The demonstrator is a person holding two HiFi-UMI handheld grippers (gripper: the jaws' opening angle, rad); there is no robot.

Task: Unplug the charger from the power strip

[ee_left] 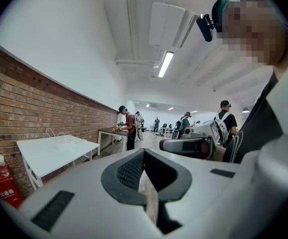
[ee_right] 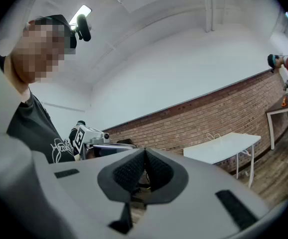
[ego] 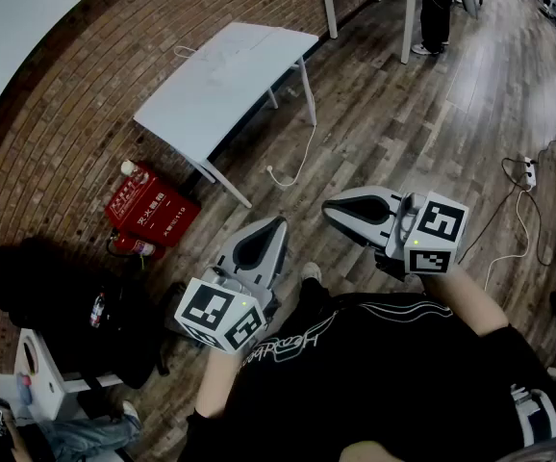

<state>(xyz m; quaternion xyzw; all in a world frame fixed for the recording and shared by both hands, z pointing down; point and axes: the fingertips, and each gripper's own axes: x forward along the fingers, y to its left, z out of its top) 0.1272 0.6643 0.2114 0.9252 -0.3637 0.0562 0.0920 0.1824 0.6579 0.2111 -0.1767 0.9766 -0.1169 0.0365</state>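
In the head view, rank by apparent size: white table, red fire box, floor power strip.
Largest: white table.
Then: red fire box.
Smallest: power strip, though it lies farther off.

The grey left gripper (ego: 278, 224) and right gripper (ego: 331, 210) carry black-and-white marker cubes (ego: 218, 314). Beyond them are a white table (ego: 225, 80) and a red-brown brick wall (ego: 57, 114). Left of them is a red box (ego: 151, 208).

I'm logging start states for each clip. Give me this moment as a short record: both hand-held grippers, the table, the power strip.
left hand-held gripper: shut, empty
right hand-held gripper: shut, empty
white table: beside the brick wall, white cable trailing to the floor
power strip: on the floor, head view's right, apart from both hand-held grippers
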